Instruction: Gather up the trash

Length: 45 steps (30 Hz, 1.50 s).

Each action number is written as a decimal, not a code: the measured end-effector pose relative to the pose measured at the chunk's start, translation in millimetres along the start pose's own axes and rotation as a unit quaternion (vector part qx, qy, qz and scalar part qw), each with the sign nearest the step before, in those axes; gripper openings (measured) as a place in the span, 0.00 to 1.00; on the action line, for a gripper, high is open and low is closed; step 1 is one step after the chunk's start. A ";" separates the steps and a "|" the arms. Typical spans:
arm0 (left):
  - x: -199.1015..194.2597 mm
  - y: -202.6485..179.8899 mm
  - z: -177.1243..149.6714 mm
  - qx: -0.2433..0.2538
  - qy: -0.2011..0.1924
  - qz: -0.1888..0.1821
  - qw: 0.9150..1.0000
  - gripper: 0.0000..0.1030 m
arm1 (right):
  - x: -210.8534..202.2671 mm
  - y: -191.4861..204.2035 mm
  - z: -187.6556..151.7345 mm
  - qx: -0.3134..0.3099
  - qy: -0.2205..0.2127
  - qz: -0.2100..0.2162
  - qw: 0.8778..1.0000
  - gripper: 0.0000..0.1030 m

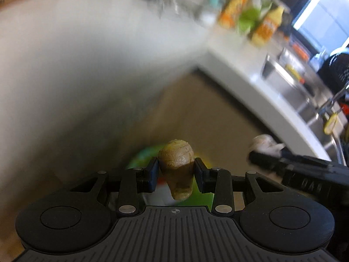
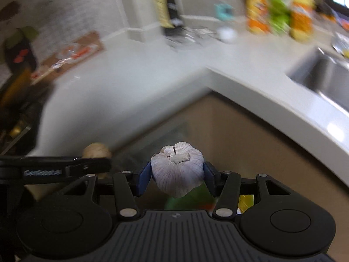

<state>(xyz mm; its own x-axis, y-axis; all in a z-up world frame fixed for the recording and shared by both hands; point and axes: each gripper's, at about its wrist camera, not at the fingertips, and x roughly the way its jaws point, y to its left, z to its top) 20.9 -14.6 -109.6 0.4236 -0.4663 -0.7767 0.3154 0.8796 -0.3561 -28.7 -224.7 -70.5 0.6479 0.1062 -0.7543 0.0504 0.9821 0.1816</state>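
The left claw (image 1: 176, 174) pinched a brown lump (image 1: 175, 163), the right claw (image 2: 177, 176) a garlic bulb (image 2: 177, 168); a loose squeeze might have dropped either.

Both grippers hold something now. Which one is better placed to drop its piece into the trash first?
Probably the left. Its gripper holds the ginger right above the blurred green bin below. The right gripper, with the garlic, seems just as near, so the difference is small.

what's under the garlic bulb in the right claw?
Below the garlic bulb, held in the right claw, blurred green and yellow shapes show. The bulb and claw body cover most of them, so what they are cannot be told. Brown cabinet front lies beyond.
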 end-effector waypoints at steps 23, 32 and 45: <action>347.6 31.1 -101.6 -0.094 0.149 0.007 0.984 0.37 | 84.4 -154.8 -165.1 0.088 0.128 -0.108 0.982 0.50; 273.5 47.2 -106.6 -0.102 0.082 0.002 0.991 0.37 | 155.6 -143.0 -187.1 0.031 0.173 -0.075 0.982 0.50; 225.8 55.9 -114.7 -0.129 0.088 0.042 0.987 0.37 | 246.9 -93.3 -157.4 -0.101 0.159 -0.049 0.981 0.51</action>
<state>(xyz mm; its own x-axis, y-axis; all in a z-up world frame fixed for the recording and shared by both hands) 36.7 -59.9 -364.5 0.2784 -0.3873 -0.8789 0.0499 0.9197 -0.3894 6.9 -265.6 -373.1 0.3760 0.0205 -0.9264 -0.0710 0.9975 -0.0067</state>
